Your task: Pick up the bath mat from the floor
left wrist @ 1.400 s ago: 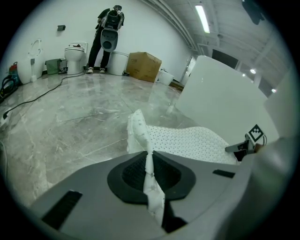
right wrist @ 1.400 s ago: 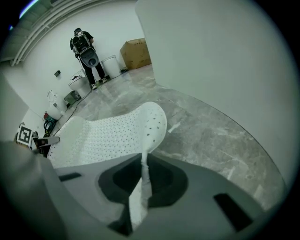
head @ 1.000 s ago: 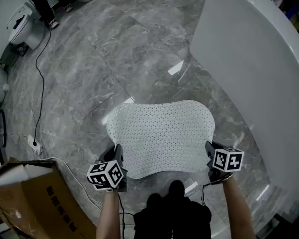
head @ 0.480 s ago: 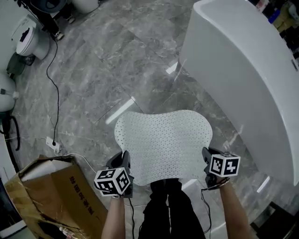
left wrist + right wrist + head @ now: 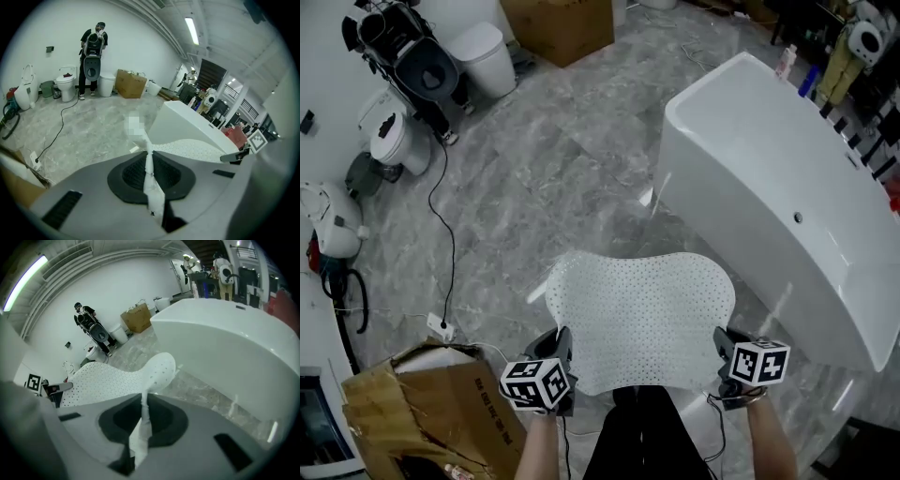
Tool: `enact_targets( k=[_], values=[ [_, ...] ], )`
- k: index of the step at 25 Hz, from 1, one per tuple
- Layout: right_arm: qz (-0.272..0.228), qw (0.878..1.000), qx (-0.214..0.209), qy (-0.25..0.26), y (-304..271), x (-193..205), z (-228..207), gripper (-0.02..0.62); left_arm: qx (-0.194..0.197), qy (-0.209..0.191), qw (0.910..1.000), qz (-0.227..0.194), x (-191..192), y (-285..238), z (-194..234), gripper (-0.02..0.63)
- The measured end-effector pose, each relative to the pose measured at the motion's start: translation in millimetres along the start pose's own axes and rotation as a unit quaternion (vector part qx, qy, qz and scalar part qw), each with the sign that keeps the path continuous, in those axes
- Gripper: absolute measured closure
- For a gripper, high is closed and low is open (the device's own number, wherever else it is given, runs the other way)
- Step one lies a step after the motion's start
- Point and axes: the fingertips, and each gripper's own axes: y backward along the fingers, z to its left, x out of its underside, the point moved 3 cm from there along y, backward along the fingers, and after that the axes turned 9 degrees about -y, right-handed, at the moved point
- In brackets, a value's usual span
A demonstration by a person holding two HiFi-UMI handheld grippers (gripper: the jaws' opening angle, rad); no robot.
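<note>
The white perforated bath mat is held up off the grey marble floor, stretched flat between both grippers. My left gripper is shut on the mat's near left corner, with the mat's edge pinched between its jaws. At the near right corner my right gripper is shut on the mat, whose thin edge runs between the jaws. The mat spreads out to the left in the right gripper view. In the left gripper view the mat extends right.
A white bathtub stands on the right. An open cardboard box sits at lower left, with a power strip and cable beside it. Toilets and another box line the far side. A person stands by the wall.
The mat has risen off the floor with both grippers, staying pinched at its near corners. The view has widened, so the bathtub, toilets and boxes now show.
</note>
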Motion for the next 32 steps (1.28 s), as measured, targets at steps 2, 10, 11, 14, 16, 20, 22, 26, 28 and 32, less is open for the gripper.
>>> enact_targets(
  k=[2, 10, 11, 14, 16, 20, 22, 26, 28, 32],
  values=[
    [-0.011, 1.000, -0.005, 0.004, 25, -5, 12, 0.568, 0.002, -0.006, 1.0000, -0.007, -17, 19, -8, 0.594],
    [-0.050, 0.999, -0.020, 0.005, 91, -19, 39, 0.568, 0.014, -0.032, 0.9989, -0.031, -62, 73, -29, 0.594],
    [-0.054, 0.998, -0.021, 0.004, 97, -20, 40, 0.568, 0.016, -0.036, 0.9987, -0.032, -65, 77, -31, 0.594],
    [-0.067, 0.997, -0.027, 0.003, 112, -22, 46, 0.568, 0.020, -0.045, 0.9980, -0.040, -74, 88, -36, 0.594],
    [-0.077, 0.997, -0.030, 0.004, 120, -24, 51, 0.568, 0.020, -0.050, 0.9973, -0.049, -83, 94, -38, 0.594],
    [-0.095, 0.995, -0.039, 0.009, 134, -28, 64, 0.568, 0.016, -0.063, 0.9954, -0.071, -99, 110, -40, 0.594],
    [-0.101, 0.994, -0.043, 0.013, 141, -30, 69, 0.568, 0.015, -0.069, 0.9944, -0.078, -105, 117, -41, 0.594],
    [-0.111, 0.992, -0.044, 0.028, 154, -35, 78, 0.568, 0.018, -0.073, 0.9926, -0.095, -117, 128, -43, 0.594],
    [-0.116, 0.992, -0.046, 0.031, 158, -33, 82, 0.568, 0.018, -0.075, 0.9920, -0.100, -119, 133, -44, 0.594],
    [-0.126, 0.991, -0.046, 0.027, 166, -31, 85, 0.568, 0.020, -0.080, 0.9908, -0.107, -125, 142, -47, 0.594]
  ],
)
